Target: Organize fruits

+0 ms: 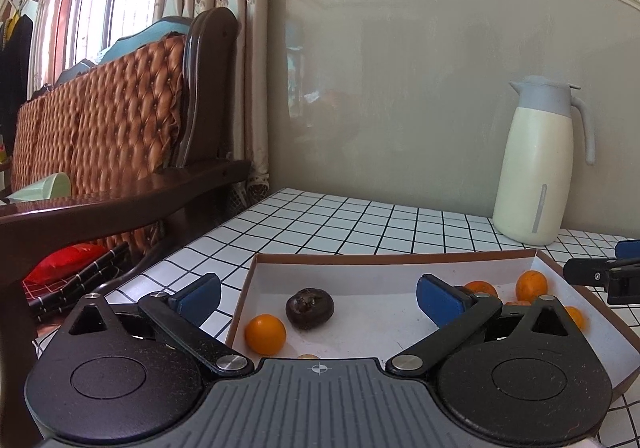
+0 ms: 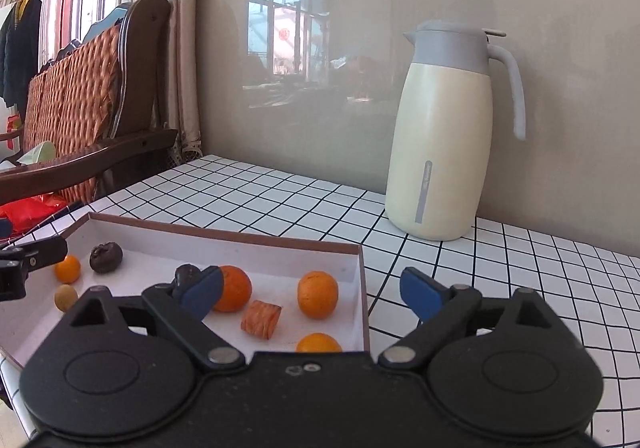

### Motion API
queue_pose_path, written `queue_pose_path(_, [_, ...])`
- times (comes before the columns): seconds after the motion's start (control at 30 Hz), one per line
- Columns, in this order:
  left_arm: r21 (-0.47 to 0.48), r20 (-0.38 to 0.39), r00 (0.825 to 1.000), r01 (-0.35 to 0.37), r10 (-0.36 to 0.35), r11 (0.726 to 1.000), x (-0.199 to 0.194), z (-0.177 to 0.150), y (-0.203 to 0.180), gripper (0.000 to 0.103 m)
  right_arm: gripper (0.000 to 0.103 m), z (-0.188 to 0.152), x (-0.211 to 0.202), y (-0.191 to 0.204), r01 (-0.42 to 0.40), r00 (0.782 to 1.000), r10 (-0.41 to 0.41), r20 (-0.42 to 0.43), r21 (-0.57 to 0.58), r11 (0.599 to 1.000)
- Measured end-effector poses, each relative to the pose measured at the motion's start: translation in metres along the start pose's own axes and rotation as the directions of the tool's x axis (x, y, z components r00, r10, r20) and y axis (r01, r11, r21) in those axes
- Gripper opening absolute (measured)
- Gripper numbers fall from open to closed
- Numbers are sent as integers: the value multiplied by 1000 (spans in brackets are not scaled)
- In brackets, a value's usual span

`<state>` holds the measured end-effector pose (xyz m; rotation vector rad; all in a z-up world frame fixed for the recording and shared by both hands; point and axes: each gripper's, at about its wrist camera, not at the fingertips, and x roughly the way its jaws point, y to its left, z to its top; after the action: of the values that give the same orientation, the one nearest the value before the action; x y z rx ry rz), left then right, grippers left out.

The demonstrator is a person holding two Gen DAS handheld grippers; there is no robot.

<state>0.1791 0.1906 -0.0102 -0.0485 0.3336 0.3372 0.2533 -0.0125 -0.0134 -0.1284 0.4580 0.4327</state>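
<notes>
A shallow box [image 1: 360, 258] with a brown rim and white floor lies on the checked table. In the left wrist view my left gripper [image 1: 318, 294] stands open over its near left corner. A dark wrinkled fruit [image 1: 310, 308] and a small orange [image 1: 265, 334] lie loose beyond the pads. In the right wrist view my right gripper [image 2: 312, 292] is open across the box's right wall [image 2: 362, 288], holding nothing. Beyond it lie an orange [image 2: 318, 294], a bigger orange [image 2: 236, 288], a striped orange piece [image 2: 261, 318] and a second dark fruit [image 2: 186, 276], partly hidden by the left pad.
A cream jug with a grey lid [image 2: 444, 135] stands on the table [image 2: 280, 199] against the wall, behind and right of the box. A wooden sofa with a quilted brown cushion [image 1: 120, 127] borders the table's left edge. A red bag [image 1: 60, 260] lies below it.
</notes>
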Motion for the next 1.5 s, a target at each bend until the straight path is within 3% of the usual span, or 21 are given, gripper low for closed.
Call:
queue_pose_path(0.8, [34,20,998,52,-52,998,-28,1,-25,103,95,-6,-24,-14,7,1000,-7,7,-1,1000])
queue_pose_path(1.3, [89,70,986,142,-148,986,-71,11,-88,103,97,-21,-81,-67,102,994,-104,42,54,993])
queue_pose_path(1.5, [132,93,983,144,-156,981,-132,16,-93,103,97,-28,-152,-64,104,991,-108,73,54,993])
